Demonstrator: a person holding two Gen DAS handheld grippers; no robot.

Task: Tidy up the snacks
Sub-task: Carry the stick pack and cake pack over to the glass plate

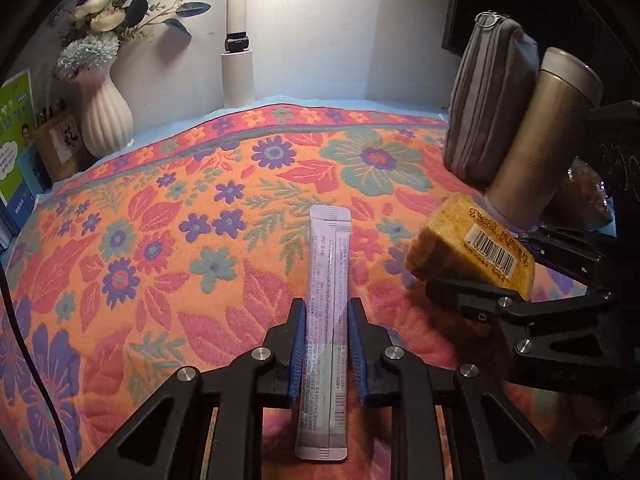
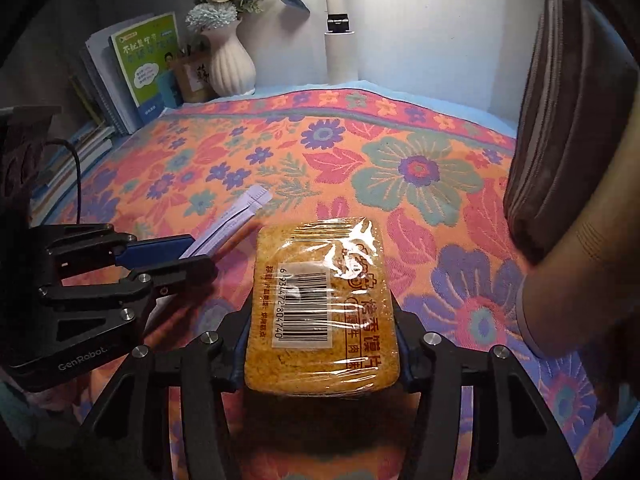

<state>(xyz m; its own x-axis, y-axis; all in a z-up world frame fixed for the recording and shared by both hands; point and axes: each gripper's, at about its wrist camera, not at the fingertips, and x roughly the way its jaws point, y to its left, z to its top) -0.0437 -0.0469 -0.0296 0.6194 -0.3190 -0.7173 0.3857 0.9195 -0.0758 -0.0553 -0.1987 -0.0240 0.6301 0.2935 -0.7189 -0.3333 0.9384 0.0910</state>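
The left gripper (image 1: pixel 328 312) has its jaws clamped on a pale lilac stick sachet (image 1: pixel 327 272). The blue pads (image 1: pixel 299 344) press its two long edges, and the sachet runs straight ahead between them, its far end out over the floral cloth (image 1: pixel 168 216) that covers the table. In the right wrist view the same sachet (image 2: pixel 236 220) pokes out slantwise from the left gripper (image 2: pixel 188 254), which sits at the left just beside the cake.

The right gripper (image 2: pixel 322 344) holds a wrapped golden cake (image 2: pixel 320 300), jaws closed on its two sides. The barcode label faces up, and the clear wrap shines under the lamp. In the left wrist view the cake (image 1: pixel 468 248) hangs tilted in the right gripper (image 1: pixel 480 280), just in front of a metal flask (image 1: pixel 548 136) and a grey pouch (image 1: pixel 488 108) standing at the right edge.

At the back, a white ribbed vase (image 1: pixel 106 116) of flowers stands near a white lamp post (image 1: pixel 238 76). Books (image 2: pixel 120 72) lean against the wall beside the vase.
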